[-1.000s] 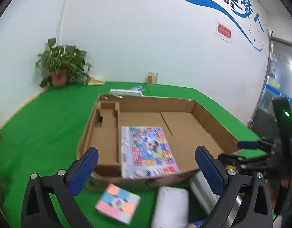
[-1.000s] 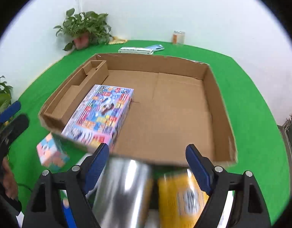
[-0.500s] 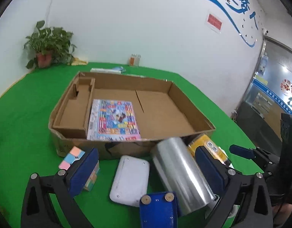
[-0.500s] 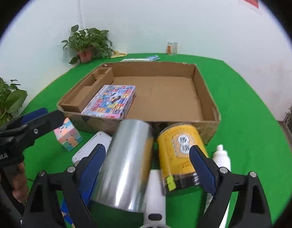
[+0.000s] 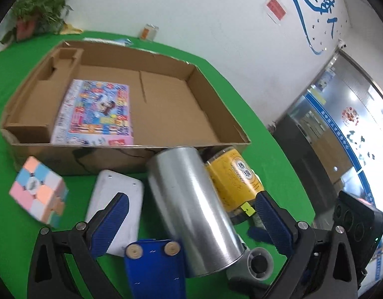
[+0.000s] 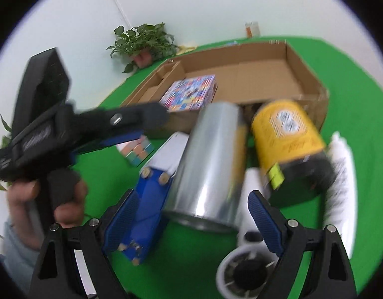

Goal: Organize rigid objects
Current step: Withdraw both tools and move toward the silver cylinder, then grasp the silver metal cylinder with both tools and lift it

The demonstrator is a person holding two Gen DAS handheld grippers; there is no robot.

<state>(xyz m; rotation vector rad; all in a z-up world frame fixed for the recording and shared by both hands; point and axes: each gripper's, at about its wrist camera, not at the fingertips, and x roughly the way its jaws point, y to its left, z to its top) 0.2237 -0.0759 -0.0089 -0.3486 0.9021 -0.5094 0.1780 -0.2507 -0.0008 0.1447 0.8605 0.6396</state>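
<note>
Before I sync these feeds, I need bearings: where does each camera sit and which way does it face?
Left wrist: on the left gripper, facing the silver can and cardboard box; its open jaws show.
Right wrist: on the right gripper, facing the same can; open jaws, left hand show.
Shared: can, box, yellow jar.

a green-covered table (image 5: 22,226) carries a shallow cardboard box (image 5: 211,114), with a pastel cube (image 5: 38,193), a white flat device (image 5: 119,199), a silver cylinder (image 5: 191,209) and a yellow jar (image 5: 235,177) lying just in front of it. a blue block (image 5: 154,266) and a white fan-like gadget (image 6: 243,271) lie nearest the cameras. a potted plant (image 5: 39,7) and a small orange jar (image 5: 149,32) stand at the far edge.
</note>
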